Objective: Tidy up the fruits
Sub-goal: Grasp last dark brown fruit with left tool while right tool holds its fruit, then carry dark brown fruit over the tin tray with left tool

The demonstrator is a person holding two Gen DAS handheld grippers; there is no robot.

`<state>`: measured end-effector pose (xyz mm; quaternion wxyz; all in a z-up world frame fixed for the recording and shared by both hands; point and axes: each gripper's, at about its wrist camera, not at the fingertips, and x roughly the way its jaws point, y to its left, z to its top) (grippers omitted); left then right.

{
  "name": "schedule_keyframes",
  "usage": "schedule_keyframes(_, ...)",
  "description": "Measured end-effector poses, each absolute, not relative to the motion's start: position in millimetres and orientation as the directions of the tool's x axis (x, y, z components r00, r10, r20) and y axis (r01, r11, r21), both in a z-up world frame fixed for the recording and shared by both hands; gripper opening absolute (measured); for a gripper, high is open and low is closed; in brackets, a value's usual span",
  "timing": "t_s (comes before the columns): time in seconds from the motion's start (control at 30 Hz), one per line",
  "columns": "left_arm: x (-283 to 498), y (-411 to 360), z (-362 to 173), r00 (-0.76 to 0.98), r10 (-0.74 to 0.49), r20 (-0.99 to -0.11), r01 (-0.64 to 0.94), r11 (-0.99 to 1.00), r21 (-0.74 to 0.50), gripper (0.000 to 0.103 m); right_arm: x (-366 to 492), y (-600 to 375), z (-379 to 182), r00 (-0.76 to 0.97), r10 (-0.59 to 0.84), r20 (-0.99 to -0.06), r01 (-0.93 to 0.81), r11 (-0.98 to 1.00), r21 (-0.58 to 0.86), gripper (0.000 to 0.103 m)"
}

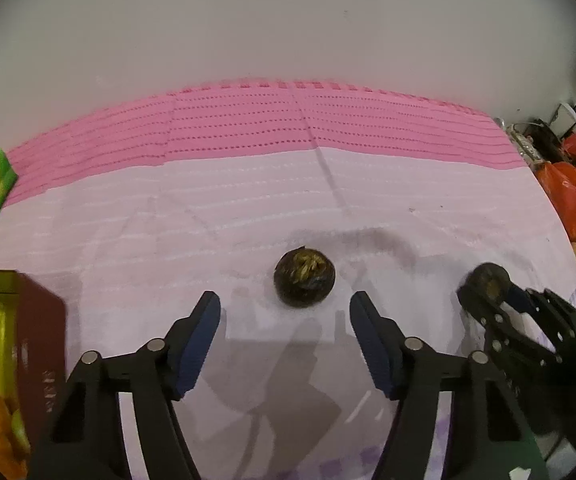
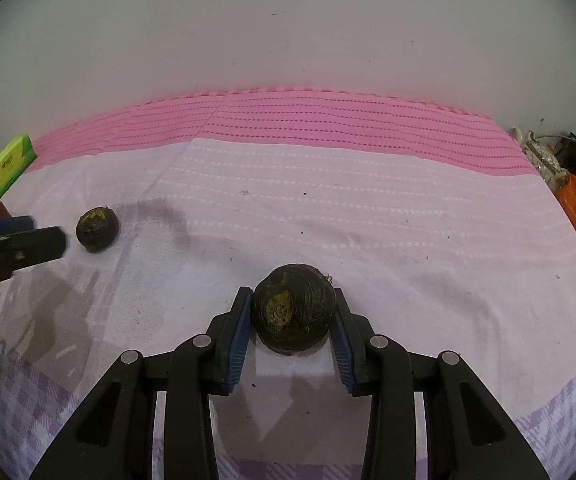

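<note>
The maroon box (image 1: 44,344), already holding orange fruit, sits left of the left gripper (image 1: 285,310). The right gripper (image 2: 292,312) pinches one dark round fruit (image 2: 293,307); another (image 1: 304,277) lies just ahead of the left's spread, empty jaws, not yet boxed
</note>
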<state>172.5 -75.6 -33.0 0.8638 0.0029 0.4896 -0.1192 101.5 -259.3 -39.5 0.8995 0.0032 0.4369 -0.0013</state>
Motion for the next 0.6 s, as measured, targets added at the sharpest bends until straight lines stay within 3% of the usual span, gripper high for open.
schedule_keyframes(0.13, 182.0, -81.3, -42.1, 0.475, -0.214, -0.853, 0.212, 0.969, -0.126, 0.05, 101.9, -260.6, -39.3, 0.618, 0.006, -0.786, 0.005, 1.0, 0.011, 0.039)
schedule_keyframes(0.3, 189.0, -86.3, -50.6, 0.485, -0.191, -0.853, 0.214, 0.972, -0.096, 0.046, 102.6, -263.7, -39.3, 0.618, 0.015, -0.786, 0.003, 1.0, 0.022, 0.039)
schedule_keyframes(0.4, 187.8, -87.9, -51.0, 0.491, -0.197, -0.848, 0.22, 0.971, -0.098, 0.034, 103.1, -263.5, -39.5, 0.618, 0.014, -0.786, 0.002, 1.0, 0.02, 0.039)
schedule_keyframes(0.6, 177.3, -86.6, -50.6, 0.495, -0.175, -0.851, 0.227, 0.972, -0.068, 0.033, 103.0, -263.4, -39.3, 0.618, 0.013, -0.786, 0.002, 1.0, 0.019, 0.039)
